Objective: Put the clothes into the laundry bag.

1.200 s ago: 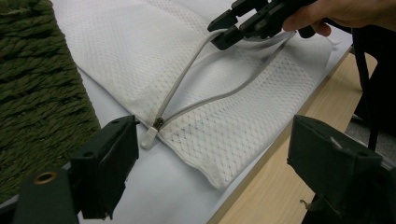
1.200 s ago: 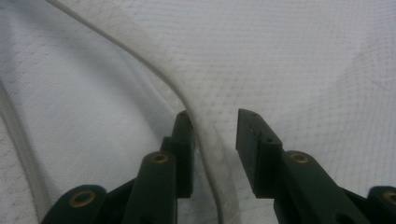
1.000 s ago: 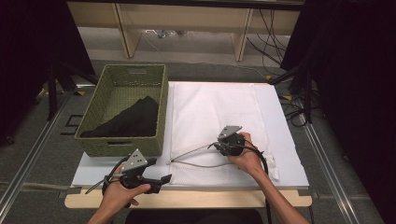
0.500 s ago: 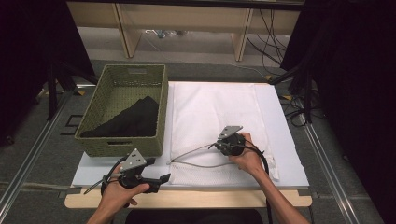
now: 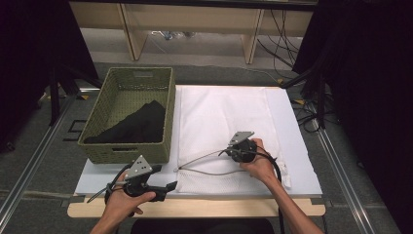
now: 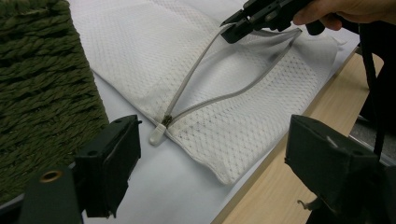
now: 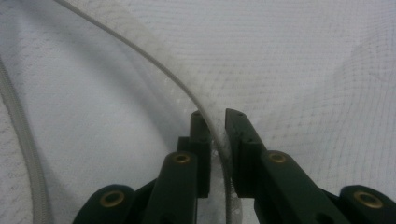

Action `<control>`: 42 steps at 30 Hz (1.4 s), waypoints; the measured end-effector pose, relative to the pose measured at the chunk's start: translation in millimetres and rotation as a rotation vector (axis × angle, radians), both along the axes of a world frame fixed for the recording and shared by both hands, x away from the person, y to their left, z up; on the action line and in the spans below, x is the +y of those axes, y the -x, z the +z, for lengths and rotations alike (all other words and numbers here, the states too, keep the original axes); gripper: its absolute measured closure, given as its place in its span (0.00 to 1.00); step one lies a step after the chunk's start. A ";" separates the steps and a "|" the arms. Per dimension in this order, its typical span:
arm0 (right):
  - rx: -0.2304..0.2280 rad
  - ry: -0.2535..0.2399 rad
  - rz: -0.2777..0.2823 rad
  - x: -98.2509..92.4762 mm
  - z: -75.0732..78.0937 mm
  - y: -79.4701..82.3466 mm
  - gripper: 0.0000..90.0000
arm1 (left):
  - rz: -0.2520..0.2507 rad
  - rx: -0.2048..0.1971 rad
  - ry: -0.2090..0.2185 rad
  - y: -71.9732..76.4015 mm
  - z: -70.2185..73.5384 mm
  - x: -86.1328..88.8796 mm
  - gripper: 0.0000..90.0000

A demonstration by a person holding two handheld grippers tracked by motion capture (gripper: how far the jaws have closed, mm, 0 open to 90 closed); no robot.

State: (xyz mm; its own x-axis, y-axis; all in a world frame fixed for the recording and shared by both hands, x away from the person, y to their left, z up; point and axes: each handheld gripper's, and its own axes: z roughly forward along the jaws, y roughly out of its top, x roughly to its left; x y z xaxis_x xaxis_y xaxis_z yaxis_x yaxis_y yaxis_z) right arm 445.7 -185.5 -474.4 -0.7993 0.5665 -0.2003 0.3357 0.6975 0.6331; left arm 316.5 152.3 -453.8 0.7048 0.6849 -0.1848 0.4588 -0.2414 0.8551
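A white mesh bag lies flat on the table, its grey zipper open along the near edge. My right gripper holds the upper zipper edge lifted off the lower one. Its jaws have just been closing, and the zipper tape is pinched between them. From the left gripper view the right gripper holds the bag mouth open. My left gripper rests at the front left with its jaws wide open and nothing between them. The white zipper pull lies just ahead of them.
A green woven basket stands left of the bag with a black cloth inside; its wall is close to my left jaw. The wooden table edge runs along the front. Cables trail on the floor to the right.
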 end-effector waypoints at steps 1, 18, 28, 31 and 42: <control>-0.011 0.006 0.006 0.7 -0.8 0.3 0.94 | 0.004 -0.006 -0.001 0.4 0.2 -0.2 0.19; -0.072 -0.037 0.040 -2.5 23.6 4.1 0.99 | 0.001 -0.018 -0.011 -0.1 1.4 -0.6 0.19; -0.089 -0.043 0.060 -4.2 36.8 0.2 0.99 | 0.005 -0.011 0.011 -2.9 4.7 -0.7 0.19; -0.093 -0.026 0.060 -6.2 42.9 -4.2 0.99 | 0.000 -0.025 -0.002 -2.3 6.8 -1.5 0.19; -0.096 -0.052 0.081 -6.3 57.7 -9.7 0.99 | -0.004 -0.036 -0.009 -2.6 17.6 -2.5 0.23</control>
